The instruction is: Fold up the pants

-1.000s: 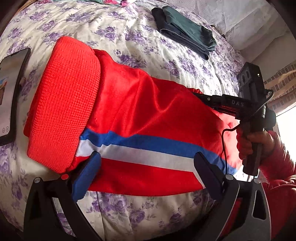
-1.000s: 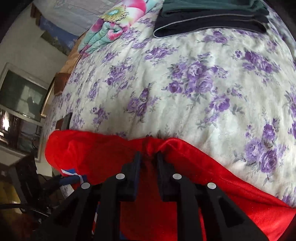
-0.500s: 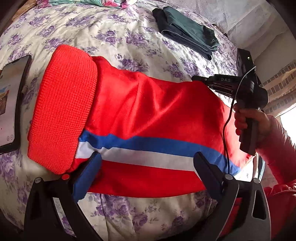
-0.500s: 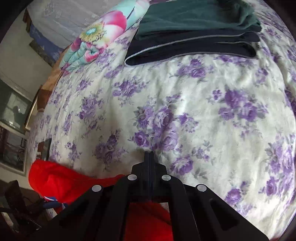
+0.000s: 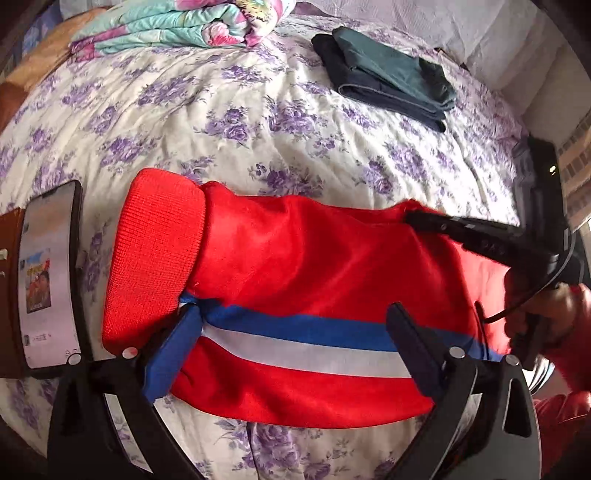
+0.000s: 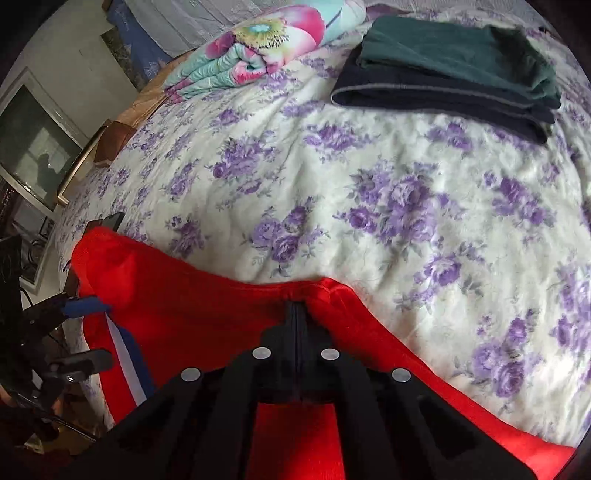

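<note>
Across the bed: every item lies on its flowered cover; no box, basket or other container shows in either view.
Bed: white quilt with purple flowers, carrying everything below.
Red pants: folded into a thick block at the near edge of the bed, lengthwise along that edge; a blue and white stripe runs down the near side, and a ribbed knit band closes the left end.
Rolled blanket: turquoise and pink floral bundle at the far left corner of the bed.
Folded clothes: a dark green piece stacked on a dark navy one, toward the far right corner, well apart from the pants.
Phone: screen lit, at the left edge of the bed, just beside the ribbed band.
Left gripper: fingers spread wide over the near side of the pants, one blue-padded finger by the ribbed band, the other across the stripe; nothing is pinched between them.
Right gripper: fingers pressed together, pinching the far edge of the red fabric at the right end of the block.
</note>
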A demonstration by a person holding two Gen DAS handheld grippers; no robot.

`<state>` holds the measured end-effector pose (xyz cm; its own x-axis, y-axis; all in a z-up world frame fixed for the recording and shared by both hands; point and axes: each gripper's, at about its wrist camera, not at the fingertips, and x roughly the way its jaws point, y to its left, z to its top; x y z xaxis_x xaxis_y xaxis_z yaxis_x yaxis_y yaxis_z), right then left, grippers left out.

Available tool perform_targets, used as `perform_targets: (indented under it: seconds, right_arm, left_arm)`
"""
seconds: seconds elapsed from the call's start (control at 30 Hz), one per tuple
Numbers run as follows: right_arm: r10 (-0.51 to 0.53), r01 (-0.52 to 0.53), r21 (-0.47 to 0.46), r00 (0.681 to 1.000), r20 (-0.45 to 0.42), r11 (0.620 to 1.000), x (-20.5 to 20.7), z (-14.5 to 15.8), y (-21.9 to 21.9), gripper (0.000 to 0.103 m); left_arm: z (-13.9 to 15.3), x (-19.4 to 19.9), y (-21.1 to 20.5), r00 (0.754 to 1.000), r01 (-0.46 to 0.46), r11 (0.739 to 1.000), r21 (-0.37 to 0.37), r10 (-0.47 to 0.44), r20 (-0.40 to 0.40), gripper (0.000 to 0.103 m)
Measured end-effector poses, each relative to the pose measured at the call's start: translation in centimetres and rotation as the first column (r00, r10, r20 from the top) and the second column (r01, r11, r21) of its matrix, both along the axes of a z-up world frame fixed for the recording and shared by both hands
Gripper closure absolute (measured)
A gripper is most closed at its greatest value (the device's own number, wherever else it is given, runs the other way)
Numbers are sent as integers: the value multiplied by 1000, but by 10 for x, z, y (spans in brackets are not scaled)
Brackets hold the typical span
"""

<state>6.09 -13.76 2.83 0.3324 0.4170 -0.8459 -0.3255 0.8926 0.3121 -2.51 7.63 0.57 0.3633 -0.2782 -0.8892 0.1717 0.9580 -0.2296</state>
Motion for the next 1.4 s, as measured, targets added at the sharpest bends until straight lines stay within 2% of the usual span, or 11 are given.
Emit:
perform_targets:
  seconds: [0.17, 0.27, 0.4, 0.53, 0.67, 0.73, 0.83, 1.0, 1.13, 1.23, 1.4]
  right_arm:
    - [20, -19, -13, 999, 30, 1000, -25, 16, -12, 91]
    - [-32, 32, 12, 999, -26, 999, -28, -15, -22, 82]
    - [-73, 73, 44, 997, 5, 996, -35, 9, -32, 80]
    - [-122, 119, 31, 987, 101, 992, -61, 43, -63, 70]
    - [-243, 243, 7, 969, 39, 970, -92, 24, -110, 57]
    - [-303, 304, 0, 950, -81, 953, -98, -9, -130, 58]
    - [-395, 399, 60, 916, -65, 915, -111, -1, -150, 62]
    - [-504, 496, 95, 860, 83, 863, -158, 45, -190, 61]
    - [-641, 641, 17, 767, -31, 767, -185, 11, -242, 57]
    - [-717, 726, 95, 688, -110, 681, -204, -12, -268, 76]
    - [-744, 737, 135, 668, 2, 662, -234, 25, -269, 60]
  left_arm:
    - [31, -15, 17, 995, -36, 990, -136, 48, 89, 6]
    - [1, 2, 26, 995, -99, 994, -54, 100, 1, 6]
    - [11, -2, 7, 998, -59, 997, 45, 57, 40, 6]
    - [39, -18, 5, 992, -7, 990, -141, 24, 124, 6]
    - [-6, 4, -12, 1000, 17, 1000, -20, -17, -9, 5]
    - [-23, 3, -22, 999, 46, 998, 34, -46, 3, 5]
    - [-25, -5, -50, 991, 131, 963, 237, -134, -3, 5]
    - [13, -14, -47, 982, 169, 985, -27, -167, 85, 5]
    - [-21, 3, -58, 990, 141, 987, 80, -140, -22, 5]
    - [-33, 6, -60, 990, 143, 984, 106, -141, -22, 5]
    - [5, -9, -51, 990, 125, 991, 39, -127, 61, 5]
